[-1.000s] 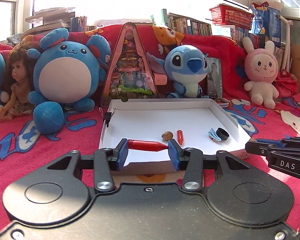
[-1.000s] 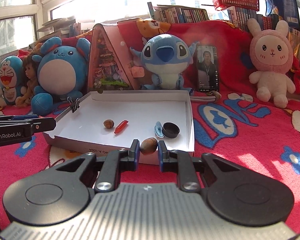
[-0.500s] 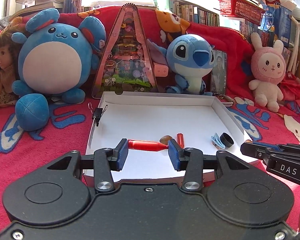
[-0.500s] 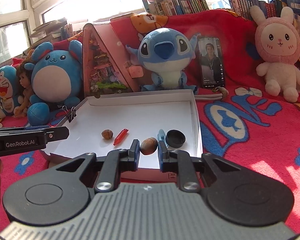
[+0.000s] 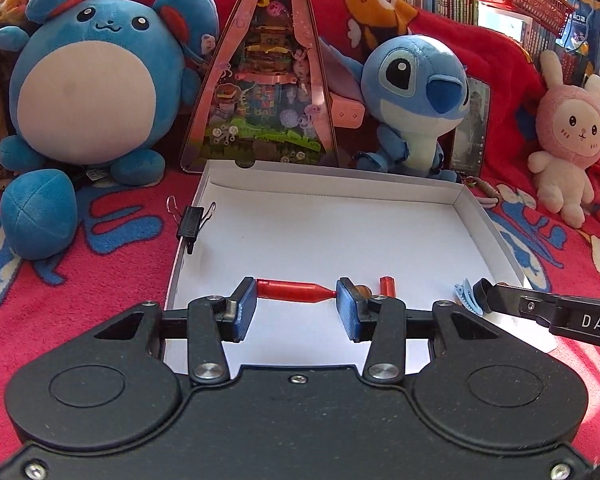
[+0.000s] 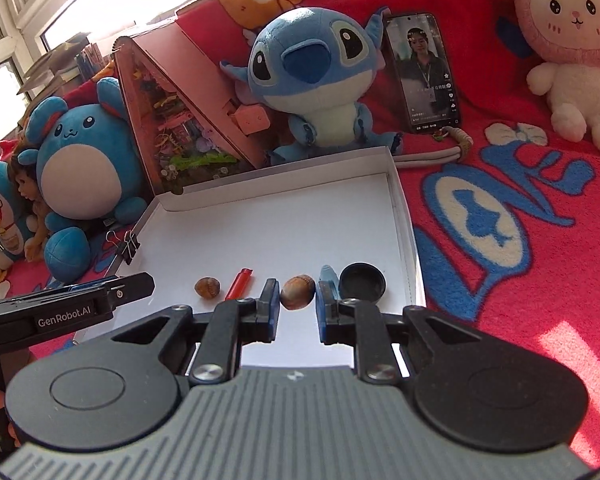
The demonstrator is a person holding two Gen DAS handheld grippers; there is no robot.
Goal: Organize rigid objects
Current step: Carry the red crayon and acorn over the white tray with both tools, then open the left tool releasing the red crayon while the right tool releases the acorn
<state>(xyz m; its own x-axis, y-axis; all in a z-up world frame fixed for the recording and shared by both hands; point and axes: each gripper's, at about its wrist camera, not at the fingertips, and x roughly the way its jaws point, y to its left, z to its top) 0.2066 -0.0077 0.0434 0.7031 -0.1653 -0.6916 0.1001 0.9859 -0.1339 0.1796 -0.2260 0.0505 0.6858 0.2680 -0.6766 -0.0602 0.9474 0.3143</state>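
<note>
Your white cardboard tray (image 5: pixel 340 184) lies on the red blanket (image 6: pixel 500 240) with a low rim all round and a black binder clip (image 5: pixel 190 222) clamped on its left wall. On its floor, near the front edge, you have a brown nut (image 6: pixel 207 288), a short red piece (image 6: pixel 239 283), a light blue hair clip (image 5: pixel 466 298) and a black round cap (image 6: pixel 362 282); clip and cap sit just beside each other at the tray's right side.

Your left hand-held gripper (image 5: pixel 296 298) is closed on a red pen-shaped piece (image 5: pixel 290 291), gripped end to end between the blue pads, blunt end on the left and tapered tip on the right. It hangs over the tray's front part.

Your right hand-held gripper (image 6: pixel 297 300) is clamped on a second nut (image 6: pixel 298 297), brown, oval and faintly ridged, held over the tray just left of the blue clip.

Behind the tray stand a round blue plush (image 5: pixel 96 80), a pink triangular display box (image 5: pixel 260 92), a blue big-eyed plush (image 5: pixel 416 92) and a phone (image 6: pixel 424 72) leaning upright. A pink rabbit plush (image 5: pixel 568 140) sits well to the right. Each gripper's black arm reaches into the other's view, near the tray's front corners.
</note>
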